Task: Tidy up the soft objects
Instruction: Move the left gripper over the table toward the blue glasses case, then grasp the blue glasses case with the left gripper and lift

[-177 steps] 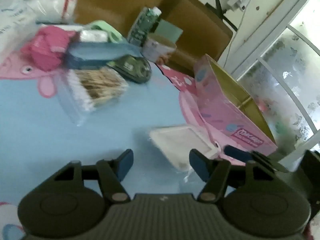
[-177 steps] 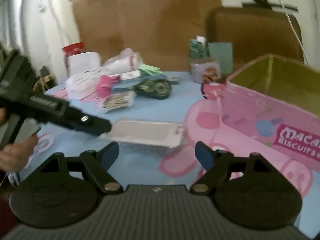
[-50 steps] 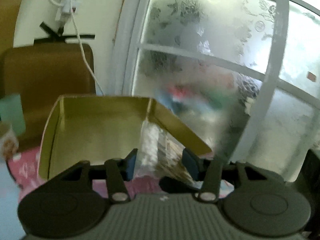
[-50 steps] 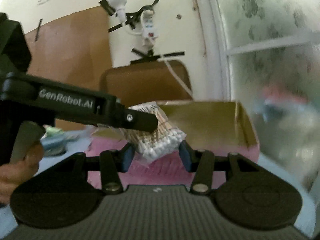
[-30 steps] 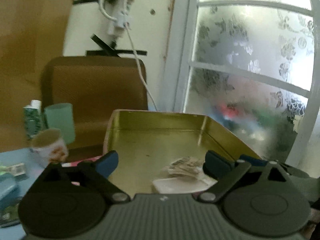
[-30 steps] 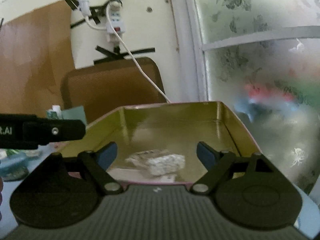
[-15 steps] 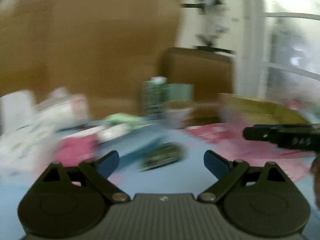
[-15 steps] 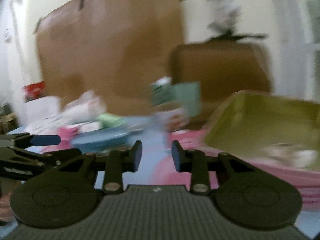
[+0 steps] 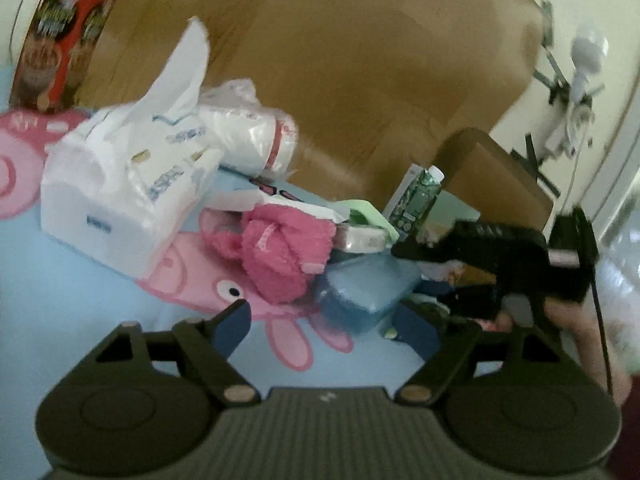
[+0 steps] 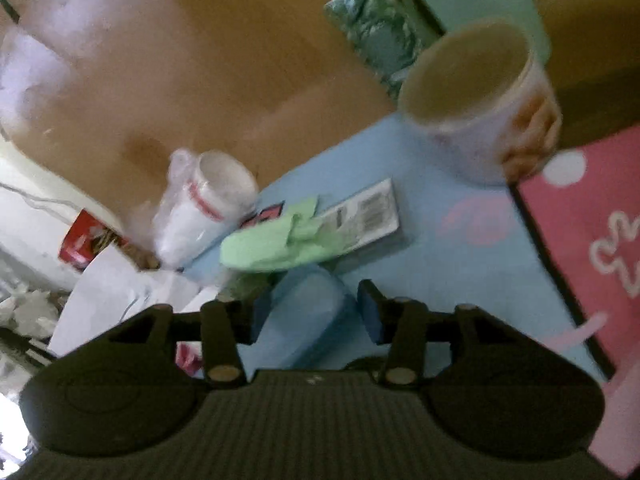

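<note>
In the left wrist view my left gripper [image 9: 326, 326] is open and empty, low over the blue mat, pointing at a pink fluffy cloth [image 9: 282, 254] and a blue soft pack [image 9: 366, 290]. The right gripper's black body [image 9: 500, 258] reaches into the pile from the right. In the right wrist view my right gripper [image 10: 314, 314] stands open with its fingers either side of the blue pack [image 10: 304, 320], not clamped. A green cloth [image 10: 280, 242] lies just beyond it.
A white tissue pack [image 9: 124, 184], a bag of white cups [image 9: 256, 140], a red cereal box [image 9: 60, 36] and a green carton [image 9: 418, 200] crowd the mat's far side. A paper cup [image 10: 480, 100] and a pink box corner [image 10: 592, 232] stand at right.
Both grippers dropped a cotton-swab bag into the gold-lined box, then swung left to the pile. The right gripper closed briefly, reopened, and now straddles the blue pack.
</note>
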`<state>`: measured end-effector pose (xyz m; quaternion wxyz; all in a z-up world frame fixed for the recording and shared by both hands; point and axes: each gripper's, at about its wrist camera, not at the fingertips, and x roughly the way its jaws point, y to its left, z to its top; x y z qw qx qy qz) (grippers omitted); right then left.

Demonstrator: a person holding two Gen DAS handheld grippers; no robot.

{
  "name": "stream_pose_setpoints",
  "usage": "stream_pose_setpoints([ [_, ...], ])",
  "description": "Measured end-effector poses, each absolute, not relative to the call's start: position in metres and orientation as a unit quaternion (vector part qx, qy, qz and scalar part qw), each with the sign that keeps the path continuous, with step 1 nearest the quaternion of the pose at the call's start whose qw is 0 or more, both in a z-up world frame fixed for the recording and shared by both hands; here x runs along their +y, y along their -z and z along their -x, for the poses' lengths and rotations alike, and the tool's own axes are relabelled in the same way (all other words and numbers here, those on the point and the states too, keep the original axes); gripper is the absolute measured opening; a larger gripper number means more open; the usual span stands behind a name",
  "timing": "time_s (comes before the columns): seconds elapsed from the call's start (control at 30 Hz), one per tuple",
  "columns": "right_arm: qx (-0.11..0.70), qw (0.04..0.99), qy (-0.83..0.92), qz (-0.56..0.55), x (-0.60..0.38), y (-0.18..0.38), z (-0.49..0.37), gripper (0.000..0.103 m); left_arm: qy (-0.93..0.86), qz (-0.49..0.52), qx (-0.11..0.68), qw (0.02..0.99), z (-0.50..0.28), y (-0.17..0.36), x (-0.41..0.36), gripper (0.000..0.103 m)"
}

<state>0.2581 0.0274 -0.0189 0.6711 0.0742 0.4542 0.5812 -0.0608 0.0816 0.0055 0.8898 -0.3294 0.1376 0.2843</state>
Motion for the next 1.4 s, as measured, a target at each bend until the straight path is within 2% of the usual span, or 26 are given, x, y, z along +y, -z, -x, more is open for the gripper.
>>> stream_pose_setpoints([
  [0.13,0.43,0.648,-0.627,-0.045,0.0,0.011,-0.227,0.045,-0.26,0.382,0.131,0.877,0.067,0.003,0.093,0.079],
  [0.2,0.398,0.648,-0.65,-0.014,-0.021,0.007,-0.2,0.042,-0.248,0.384,0.138,0.879,0.064,0.004,0.093,0.069],
  [0.37,0.308,0.675,-0.669,0.05,-0.082,0.011,-0.138,0.044,-0.243,0.341,0.156,0.894,0.057,-0.002,0.078,0.069],
  [0.47,0.278,0.681,-0.674,0.067,-0.117,0.022,-0.116,0.044,-0.231,0.324,0.164,0.903,0.057,-0.005,0.07,0.078],
  [0.53,0.267,0.682,-0.676,0.084,-0.128,0.025,-0.113,0.05,-0.238,0.311,0.162,0.906,0.06,-0.009,0.063,0.087],
  [0.57,0.257,0.683,-0.677,0.096,-0.133,0.027,-0.108,0.058,-0.241,0.307,0.158,0.907,0.064,-0.012,0.061,0.088],
  [0.6,0.249,0.683,-0.678,0.107,-0.137,0.027,-0.106,0.07,-0.242,0.306,0.154,0.908,0.07,-0.014,0.059,0.088],
  [0.67,0.227,0.688,-0.677,0.126,-0.139,0.026,-0.101,0.08,-0.244,0.31,0.149,0.907,0.085,-0.018,0.057,0.088],
  [0.7,0.215,0.692,-0.677,0.133,-0.137,0.024,-0.102,0.081,-0.247,0.31,0.15,0.906,0.093,-0.02,0.055,0.088],
  [0.87,0.193,0.68,-0.689,0.162,-0.117,0.02,-0.099,0.081,-0.266,0.323,0.158,0.894,0.123,-0.02,0.055,0.085],
  [0.93,0.189,0.671,-0.695,0.178,-0.107,0.023,-0.095,0.081,-0.261,0.343,0.17,0.886,0.12,-0.016,0.061,0.077],
  [1.0,0.185,0.664,-0.698,0.195,-0.099,0.028,-0.091,0.078,-0.234,0.361,0.183,0.884,0.11,-0.008,0.066,0.057],
  [1.07,0.179,0.663,-0.696,0.209,-0.097,0.032,-0.088,0.072,-0.221,0.369,0.183,0.884,0.101,-0.003,0.066,0.058],
  [1.23,0.178,0.692,-0.676,0.18,-0.124,0.028,-0.098,0.071,-0.193,0.347,0.2,0.896,0.068,-0.02,0.053,0.058],
  [1.4,0.131,0.756,-0.626,0.138,-0.173,0.007,-0.127,0.071,-0.132,0.286,0.2,0.928,0.0,-0.059,0.026,0.058],
])
